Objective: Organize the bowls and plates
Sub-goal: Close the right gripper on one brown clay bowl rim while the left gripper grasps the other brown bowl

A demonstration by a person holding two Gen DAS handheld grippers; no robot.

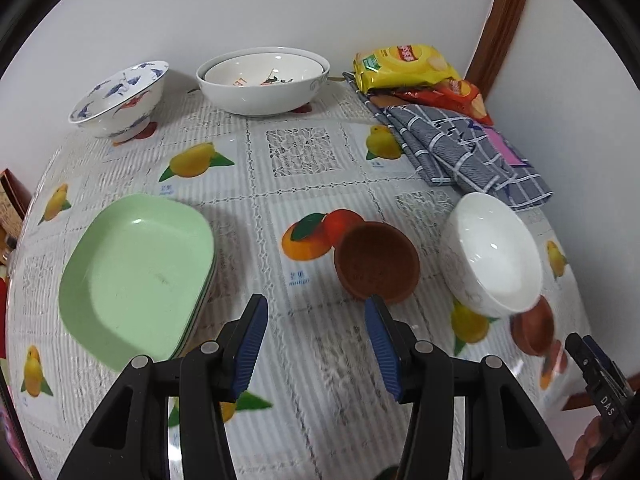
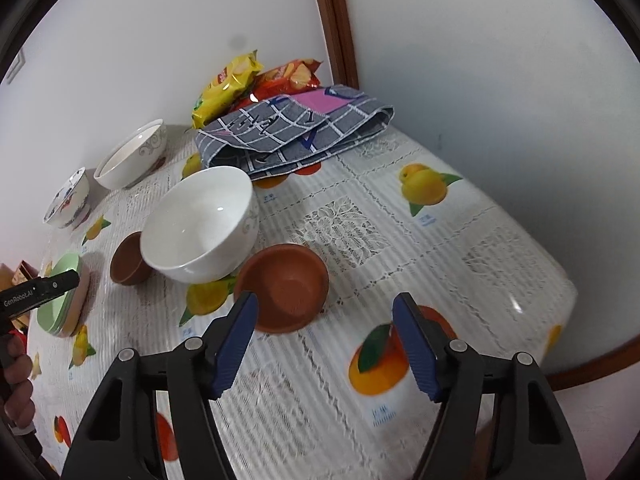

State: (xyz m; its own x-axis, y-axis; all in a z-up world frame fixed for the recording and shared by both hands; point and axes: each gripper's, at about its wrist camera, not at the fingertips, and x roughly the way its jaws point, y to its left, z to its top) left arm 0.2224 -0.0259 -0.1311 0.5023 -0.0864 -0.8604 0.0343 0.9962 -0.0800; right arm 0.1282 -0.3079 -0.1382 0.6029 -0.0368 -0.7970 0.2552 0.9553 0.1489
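Note:
My left gripper [image 1: 316, 312] is open and empty above the table, between a stack of green plates [image 1: 136, 276] on its left and a small brown bowl [image 1: 378, 266] just ahead on its right. A plain white bowl [image 1: 494, 254] stands further right, with a second brown bowl [image 1: 534, 326] behind it. My right gripper [image 2: 326, 310] is open and empty, close in front of that brown bowl [image 2: 286, 290]. The white bowl [image 2: 200, 226], the other brown bowl [image 2: 128, 258] and the green plates [image 2: 66, 296] lie to its left.
At the back stand a blue-patterned bowl [image 1: 118, 98] and a large white bowl with a smaller one nested inside [image 1: 262, 78]. A folded grey checked cloth [image 1: 460, 148] and snack bags [image 1: 404, 66] lie at the back right corner. The table edge [image 2: 560, 320] is near on the right.

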